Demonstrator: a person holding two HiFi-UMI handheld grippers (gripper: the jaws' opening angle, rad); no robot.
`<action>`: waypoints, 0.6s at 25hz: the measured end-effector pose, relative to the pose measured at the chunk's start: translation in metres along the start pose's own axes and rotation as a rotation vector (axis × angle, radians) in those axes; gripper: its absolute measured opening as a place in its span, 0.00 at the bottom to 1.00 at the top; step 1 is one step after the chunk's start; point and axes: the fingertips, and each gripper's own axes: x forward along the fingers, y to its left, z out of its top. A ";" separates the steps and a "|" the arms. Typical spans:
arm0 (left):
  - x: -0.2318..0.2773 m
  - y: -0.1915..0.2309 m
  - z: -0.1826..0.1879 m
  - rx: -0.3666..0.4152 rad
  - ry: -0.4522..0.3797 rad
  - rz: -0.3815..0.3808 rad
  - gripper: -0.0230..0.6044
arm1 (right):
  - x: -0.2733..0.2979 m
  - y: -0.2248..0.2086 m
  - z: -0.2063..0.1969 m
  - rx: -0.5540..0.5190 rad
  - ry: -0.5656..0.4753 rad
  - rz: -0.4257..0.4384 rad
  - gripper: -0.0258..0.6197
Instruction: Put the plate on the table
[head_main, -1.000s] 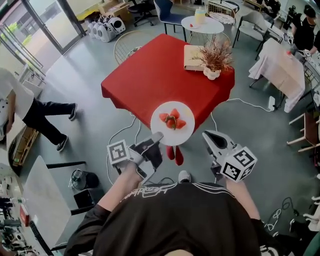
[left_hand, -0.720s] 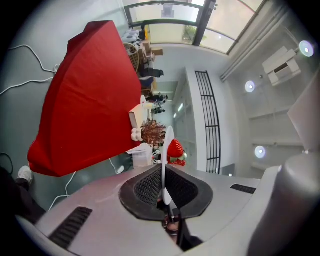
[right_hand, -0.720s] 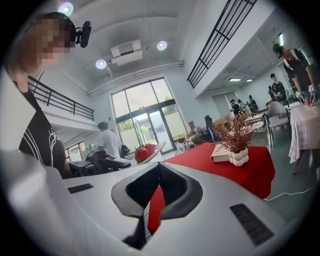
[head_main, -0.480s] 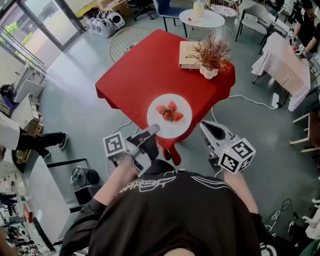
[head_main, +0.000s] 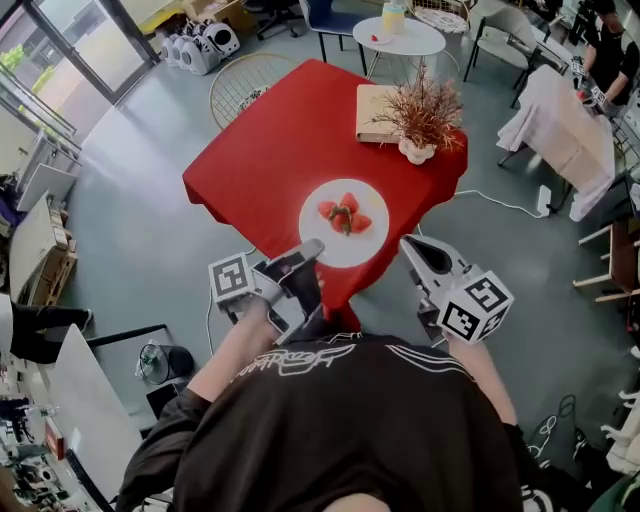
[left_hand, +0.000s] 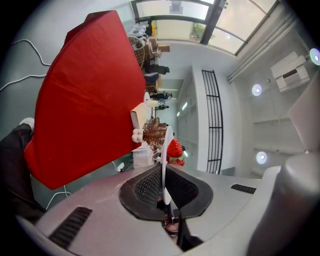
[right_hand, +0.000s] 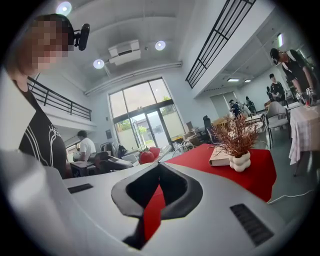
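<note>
A white plate (head_main: 345, 222) with several strawberries (head_main: 343, 214) hovers over the near corner of the red-clothed table (head_main: 270, 150). My left gripper (head_main: 312, 248) is shut on the plate's near rim. In the left gripper view the plate (left_hand: 164, 160) runs edge-on between the pads (left_hand: 145, 189), with a strawberry (left_hand: 174, 148) above them. Whether the plate touches the cloth I cannot tell. My right gripper (head_main: 418, 250) hangs just right of the plate, jaws slightly apart and empty; red cloth shows through its gap (right_hand: 159, 172).
A white vase of dried twigs (head_main: 420, 148) and a book (head_main: 375, 110) sit at the table's far right corner. Around it stand a wire chair (head_main: 245, 85), a round white table (head_main: 403, 37) and a white-draped table (head_main: 570, 125). A cable (head_main: 500, 205) lies on the floor.
The plate, still in my left gripper, has moved forward from beyond the table's edge to over its near corner. The right gripper followed alongside. The person at the left has walked out of view.
</note>
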 end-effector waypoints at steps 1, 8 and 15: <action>0.004 0.000 0.005 -0.005 0.005 -0.002 0.06 | 0.003 -0.003 0.001 0.000 0.005 -0.007 0.05; 0.030 0.009 0.038 -0.064 0.045 0.003 0.06 | 0.030 -0.028 0.006 0.018 0.024 -0.040 0.05; 0.047 0.011 0.079 -0.082 0.055 0.005 0.06 | 0.066 -0.057 0.004 0.068 0.037 -0.066 0.05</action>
